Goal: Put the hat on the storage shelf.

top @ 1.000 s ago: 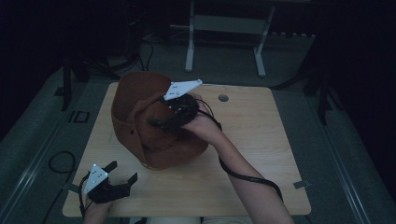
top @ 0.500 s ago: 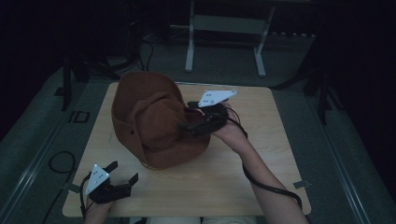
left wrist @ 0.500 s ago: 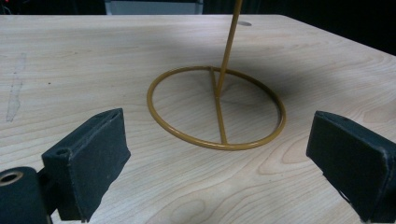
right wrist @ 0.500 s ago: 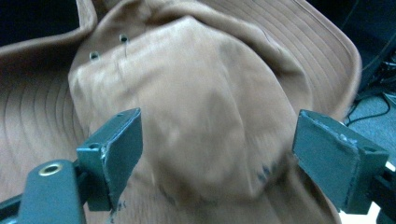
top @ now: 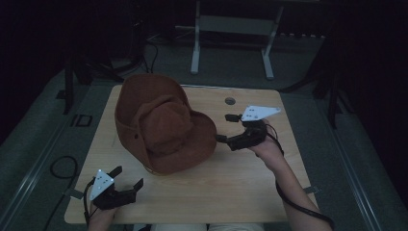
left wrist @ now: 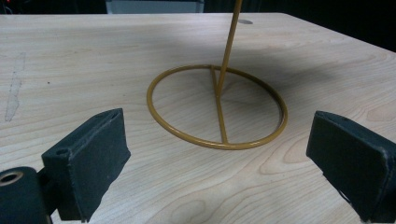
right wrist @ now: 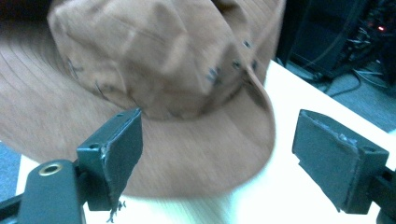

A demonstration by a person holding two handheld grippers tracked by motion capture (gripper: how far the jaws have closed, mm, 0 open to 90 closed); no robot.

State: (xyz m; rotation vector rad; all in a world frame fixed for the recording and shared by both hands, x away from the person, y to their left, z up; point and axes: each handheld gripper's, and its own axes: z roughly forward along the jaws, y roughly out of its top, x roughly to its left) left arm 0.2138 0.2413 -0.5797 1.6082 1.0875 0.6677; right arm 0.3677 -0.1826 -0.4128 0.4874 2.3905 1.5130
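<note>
The brown hat [top: 163,127] sits raised above the left-centre of the tabletop [top: 240,187], perched on a yellow wire stand [left wrist: 217,105] whose ring base rests flat on the wood and whose upright rod rises out of the left gripper view. In the high view the hat's brim tilts toward the near right.

The right hand-held gripper [top: 227,128] is at the hat's right side, just beside the brim edge but not touching it; its jaws stand wide apart with nothing between them. In the right gripper view the crown and brim [right wrist: 154,93] lie directly ahead.

The left hand-held gripper [top: 127,179] rests low at the near left corner, well apart from the hat, jaws spread and empty, facing the stand's ring base.
</note>
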